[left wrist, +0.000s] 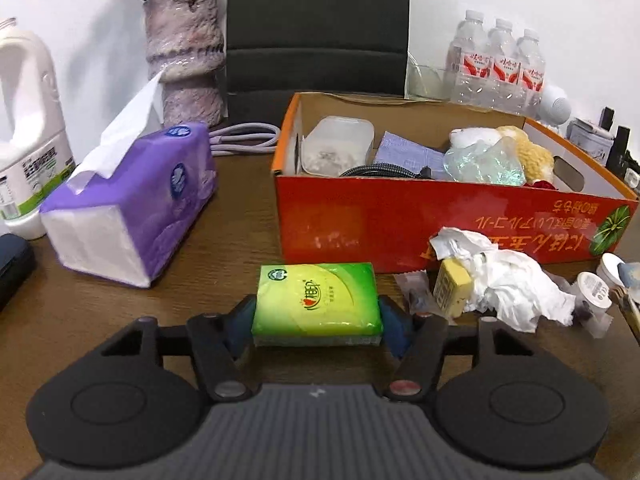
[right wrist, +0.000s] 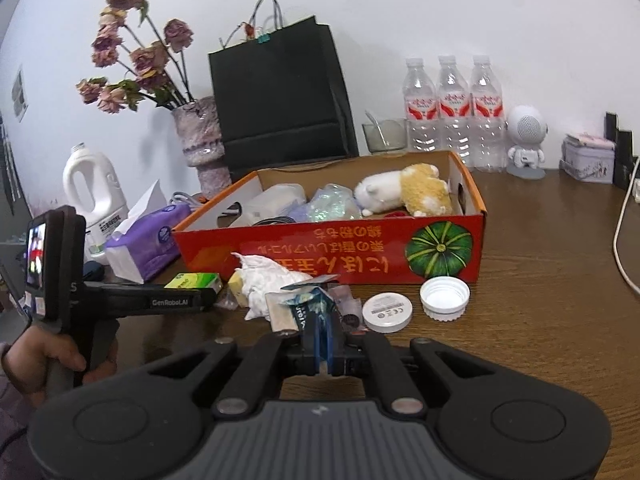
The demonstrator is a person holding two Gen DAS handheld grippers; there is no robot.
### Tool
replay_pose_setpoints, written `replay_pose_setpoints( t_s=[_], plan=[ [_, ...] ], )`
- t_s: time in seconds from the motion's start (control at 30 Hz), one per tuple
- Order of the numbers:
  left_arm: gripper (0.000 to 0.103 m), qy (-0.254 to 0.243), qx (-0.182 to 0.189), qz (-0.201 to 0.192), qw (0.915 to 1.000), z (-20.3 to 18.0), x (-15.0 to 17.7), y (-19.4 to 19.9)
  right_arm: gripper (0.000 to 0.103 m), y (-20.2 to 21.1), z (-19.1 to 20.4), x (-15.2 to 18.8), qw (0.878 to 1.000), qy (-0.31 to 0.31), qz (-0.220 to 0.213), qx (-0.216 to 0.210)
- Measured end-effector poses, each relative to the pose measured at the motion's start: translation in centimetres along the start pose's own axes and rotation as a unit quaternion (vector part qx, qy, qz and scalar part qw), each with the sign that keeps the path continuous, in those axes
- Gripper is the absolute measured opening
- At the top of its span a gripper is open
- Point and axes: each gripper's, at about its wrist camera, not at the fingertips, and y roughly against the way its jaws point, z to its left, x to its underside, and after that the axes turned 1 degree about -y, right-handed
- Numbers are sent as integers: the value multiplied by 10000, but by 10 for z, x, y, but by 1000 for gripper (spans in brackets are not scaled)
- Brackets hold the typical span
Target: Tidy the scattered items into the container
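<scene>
A green tissue pack lies on the brown table, and my left gripper is shut on it, a blue pad pressed against each end. Just beyond stands the orange cardboard box, which holds a plush toy, a clear tub and other bits. To the right lie crumpled white paper and a small yellow block. My right gripper is shut on a blue-and-white wrapper, in front of the box. Two white lids lie nearby.
A purple tissue pack, a vase and a white jug stand to the left. Behind the box are a black paper bag, three water bottles, a white figurine and a tin. A white cable runs along the right.
</scene>
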Motion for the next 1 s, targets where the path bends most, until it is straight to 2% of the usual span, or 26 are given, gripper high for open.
replay_pose_setpoints(
  t_s=[0.13,0.23,0.47,0.6,0.77,1.0],
  plan=[
    [64,173,-142,-350,9991,2,11,40,3,10,5,0,9999,63,-105,28],
    [64,442,-45,-729,9963,-2,21,83,3,19,9,6,9998,87,-181,66],
    [64,359,-88,-1574,9868,-43,63,157,3,59,20,25,9972,192,-626,371],
    [64,393,192,-1597,9862,-63,86,181,3,90,20,37,9934,263,-883,685],
    [64,201,315,-1709,9846,-82,108,208,3,127,19,56,9899,252,-1092,864],
    [64,49,320,-1900,9813,-91,110,224,3,152,22,67,9861,279,-1369,898]
  ],
)
